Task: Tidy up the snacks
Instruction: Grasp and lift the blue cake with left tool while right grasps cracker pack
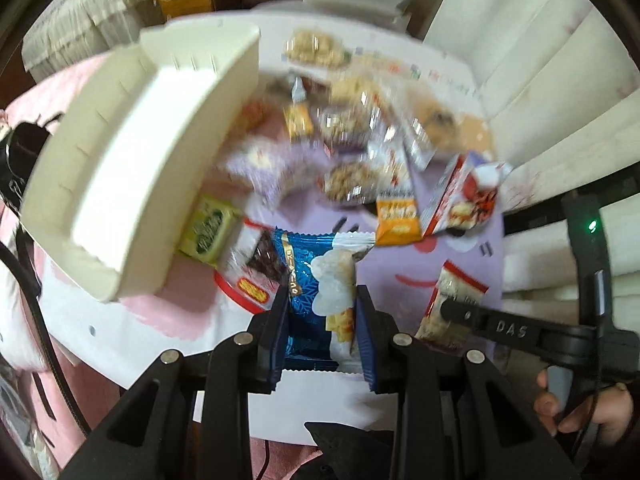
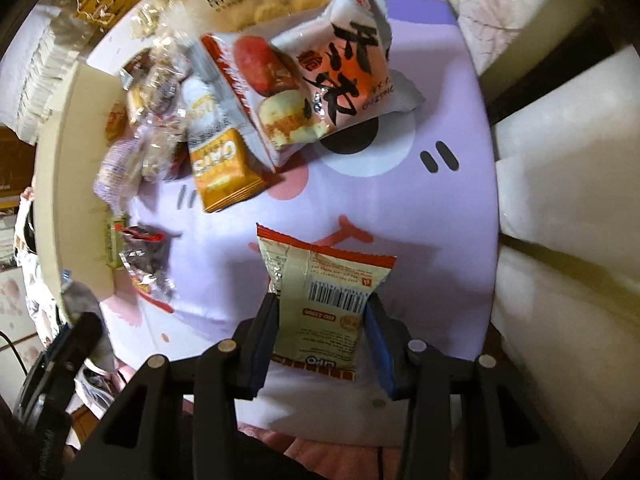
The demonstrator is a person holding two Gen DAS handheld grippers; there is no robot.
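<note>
My left gripper (image 1: 322, 300) is shut on a blue and white snack packet (image 1: 320, 280), held just right of a cream divided organizer box (image 1: 132, 160). My right gripper (image 2: 320, 300) is shut on a cream packet with red edges (image 2: 324, 292), held above the lilac cartoon mat (image 2: 440, 220); this packet and gripper also show at the right of the left wrist view (image 1: 448, 308). A pile of loose snacks lies further back on the mat: an orange oats packet (image 2: 220, 168), a white packet with black characters (image 2: 352, 68) and clear-wrapped biscuits (image 2: 160, 120).
A green packet (image 1: 208, 228) and a dark packet with a red label (image 1: 260, 272) lie beside the organizer box. White cushioned panels (image 2: 560, 200) border the mat on the right. The box's wall (image 2: 60, 180) stands at the left of the right wrist view.
</note>
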